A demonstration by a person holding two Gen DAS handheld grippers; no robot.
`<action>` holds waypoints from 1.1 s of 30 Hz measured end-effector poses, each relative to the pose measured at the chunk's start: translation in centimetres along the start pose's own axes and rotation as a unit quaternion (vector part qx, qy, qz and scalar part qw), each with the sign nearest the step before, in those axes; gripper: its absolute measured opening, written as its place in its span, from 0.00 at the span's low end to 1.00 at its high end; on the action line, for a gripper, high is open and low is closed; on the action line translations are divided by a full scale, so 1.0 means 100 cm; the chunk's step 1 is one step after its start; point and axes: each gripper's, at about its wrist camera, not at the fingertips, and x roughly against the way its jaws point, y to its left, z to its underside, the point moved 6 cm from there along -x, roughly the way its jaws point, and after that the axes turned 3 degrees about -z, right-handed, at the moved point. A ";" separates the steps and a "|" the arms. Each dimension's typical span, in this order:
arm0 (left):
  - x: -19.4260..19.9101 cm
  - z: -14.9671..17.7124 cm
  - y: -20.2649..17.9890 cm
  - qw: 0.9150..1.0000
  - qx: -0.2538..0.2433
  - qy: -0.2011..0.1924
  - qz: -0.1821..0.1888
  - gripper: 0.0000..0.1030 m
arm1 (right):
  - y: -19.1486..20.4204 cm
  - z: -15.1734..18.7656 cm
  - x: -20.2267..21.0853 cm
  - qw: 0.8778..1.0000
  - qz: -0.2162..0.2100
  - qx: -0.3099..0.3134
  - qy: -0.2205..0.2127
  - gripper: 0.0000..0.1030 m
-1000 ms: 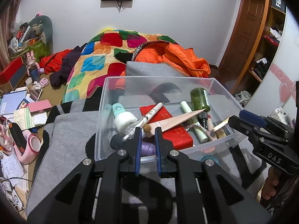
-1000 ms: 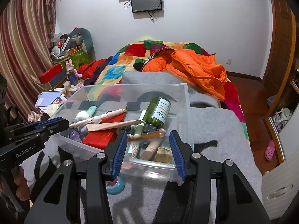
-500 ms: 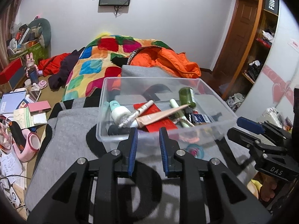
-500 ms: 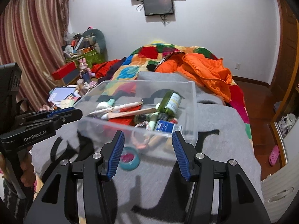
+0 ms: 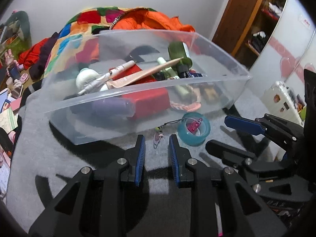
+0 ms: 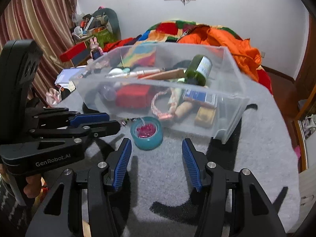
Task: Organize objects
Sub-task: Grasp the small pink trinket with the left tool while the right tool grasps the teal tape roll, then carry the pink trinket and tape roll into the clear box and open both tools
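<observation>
A clear plastic bin [image 5: 138, 96] stands on the grey blanket [image 5: 59, 158]. It holds a green bottle [image 5: 179, 54], a red box [image 5: 150, 100], a purple cylinder [image 5: 110, 106], a beige tube [image 5: 138, 75] and other small items. In front of the bin a teal tape roll [image 5: 193, 131] lies with something pink inside it. A small charm on a cord [image 5: 158, 137] rests left of the roll. My left gripper [image 5: 156, 138] hovers just before the charm, jaws slightly apart and empty. My right gripper [image 6: 156, 140] is open and empty, just short of the roll [image 6: 146, 133].
Behind the bin [image 6: 233, 96] lie a patchwork quilt [image 5: 79, 25] and an orange jacket [image 6: 237, 45]. Boxes, papers and toys crowd the floor at left [image 6: 83, 51]. A wooden shelf [image 5: 256, 25] and a white case [image 5: 284, 100] stand at right. Bare blanket [image 6: 256, 148] stretches right of the bin.
Both grippers have drawn back from the bin's front rim and sunk toward the blanket before it. The left jaws have widened a little. The tape roll and charm have come into view.
</observation>
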 end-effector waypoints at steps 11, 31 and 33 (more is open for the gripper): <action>-0.012 -0.002 0.003 1.000 -0.007 0.005 -0.011 0.07 | 0.004 -0.001 -0.020 1.000 0.004 0.014 0.018 0.48; 0.085 -0.001 0.028 0.993 0.051 -0.102 0.010 0.06 | 0.004 -0.002 -0.017 1.000 0.018 -0.007 -0.005 0.34; 0.089 -0.003 0.028 0.993 0.049 -0.107 0.011 0.06 | 0.003 -0.003 -0.011 1.000 0.014 -0.011 -0.010 0.34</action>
